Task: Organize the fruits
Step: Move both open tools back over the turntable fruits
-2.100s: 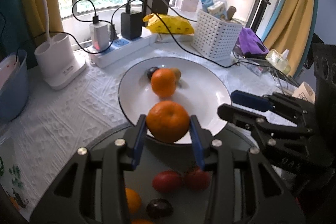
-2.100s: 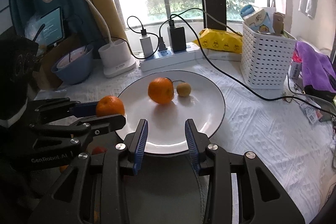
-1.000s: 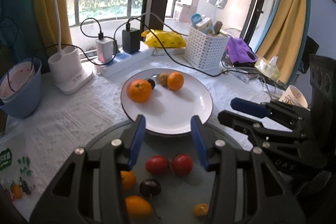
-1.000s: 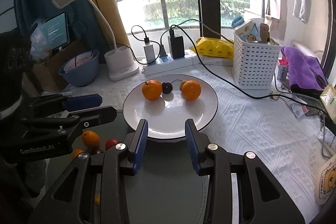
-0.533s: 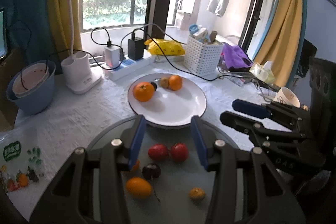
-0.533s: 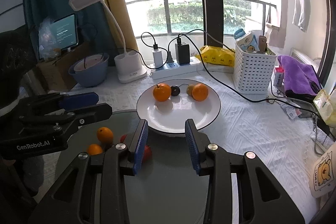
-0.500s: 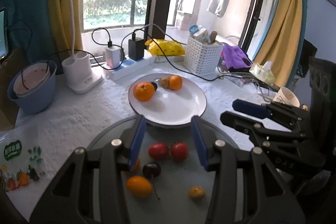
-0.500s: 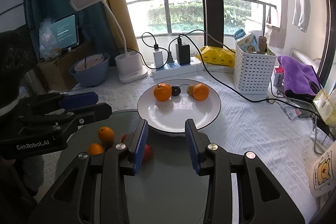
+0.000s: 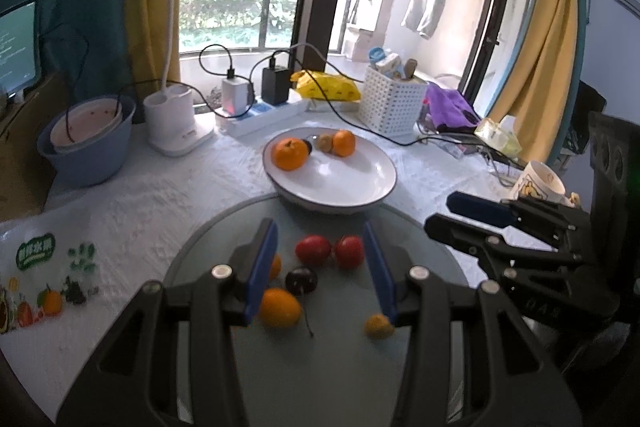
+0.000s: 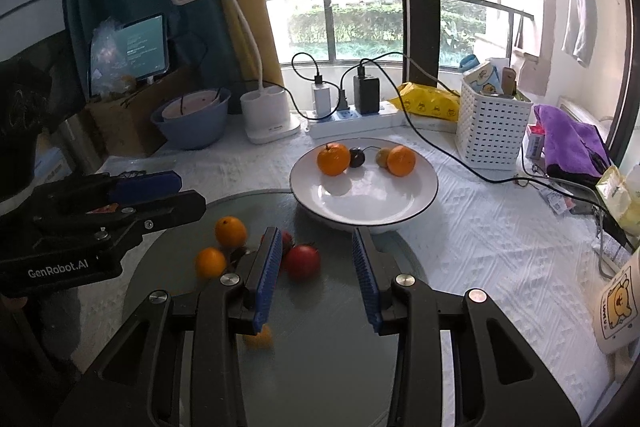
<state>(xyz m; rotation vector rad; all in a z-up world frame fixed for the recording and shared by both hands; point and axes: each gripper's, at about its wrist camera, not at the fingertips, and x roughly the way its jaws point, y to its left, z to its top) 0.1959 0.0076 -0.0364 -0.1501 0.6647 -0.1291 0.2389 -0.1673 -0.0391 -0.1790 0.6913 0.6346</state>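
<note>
- My left gripper (image 9: 320, 259) hangs above the round glass board (image 9: 320, 367), its blue pads parted and nothing between them.
- My right gripper (image 10: 316, 263) hangs just beside it over the same board, jaws parted and empty too.
- Straight ahead sits the white plate (image 10: 400, 207), its near edge resting on the far rim of the board.
- On the plate's far side, a row: an orange (image 10: 333, 158), a dark round fruit (image 10: 356, 157) touching it, then a small brownish fruit (image 10: 383, 156) against a second orange (image 10: 401, 160).
- Down on the glass, two red tomatoes (image 9: 313, 250) lie side by side; a dark cherry (image 9: 301, 280) sits just in front of them.
- An orange kumquat (image 9: 279, 307) lies by the cherry; a smaller yellow one (image 9: 377, 325) lies to its right, partly behind my right pad.
- In the right view, two more small oranges (image 10: 230, 231) rest left of the tomatoes.
- Behind the plate: a desk lamp (image 10: 267, 123), a power strip (image 10: 352, 119) and a white basket (image 10: 492, 131).
</note>
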